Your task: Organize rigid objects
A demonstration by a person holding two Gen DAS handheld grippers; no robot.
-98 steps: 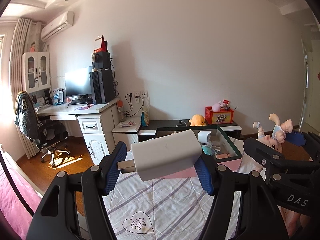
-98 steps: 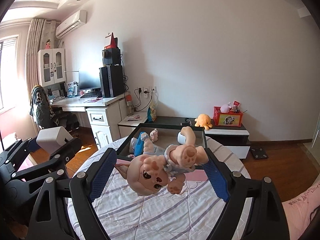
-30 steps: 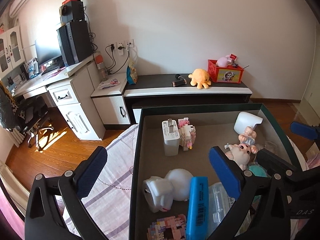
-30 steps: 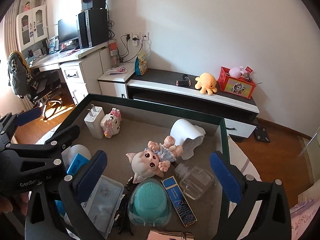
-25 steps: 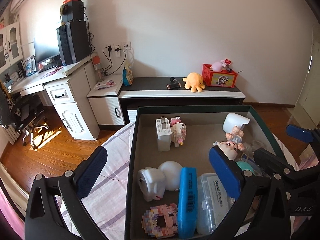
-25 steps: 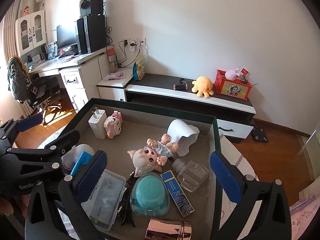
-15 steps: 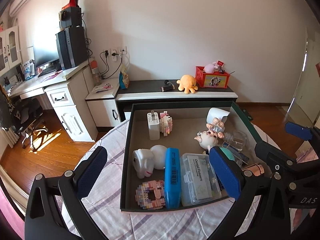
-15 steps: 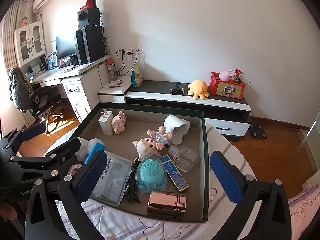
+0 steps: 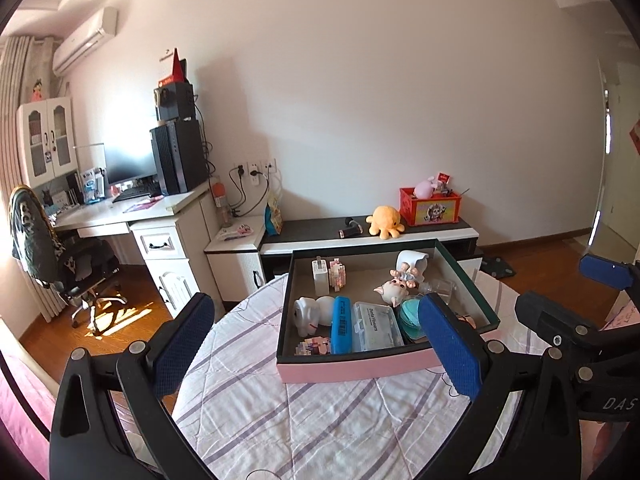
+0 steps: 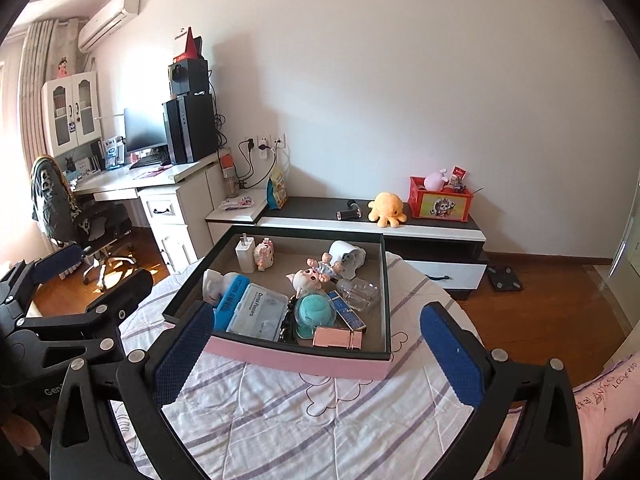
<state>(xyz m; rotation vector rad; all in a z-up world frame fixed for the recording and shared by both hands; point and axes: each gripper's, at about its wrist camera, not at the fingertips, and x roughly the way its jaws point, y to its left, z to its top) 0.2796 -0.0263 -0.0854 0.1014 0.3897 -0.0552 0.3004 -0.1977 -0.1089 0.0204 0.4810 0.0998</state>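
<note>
Both my grippers, left (image 9: pixel 316 344) and right (image 10: pixel 316 352), now spread empty, pulled back; charger (image 9: pixel 320 277) and pig figurine (image 9: pixel 394 290) sit in box (image 9: pixel 356 368) ahead. Drop-off looks done.

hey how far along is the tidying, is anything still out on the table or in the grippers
It looks nearly done. The white charger and pig figurine sit in the pink box with the rest. The left gripper and right gripper are open and empty. Nothing loose shows on the striped tablecloth.

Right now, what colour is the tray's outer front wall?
Pink, clearest in the right wrist view: tray.
</note>
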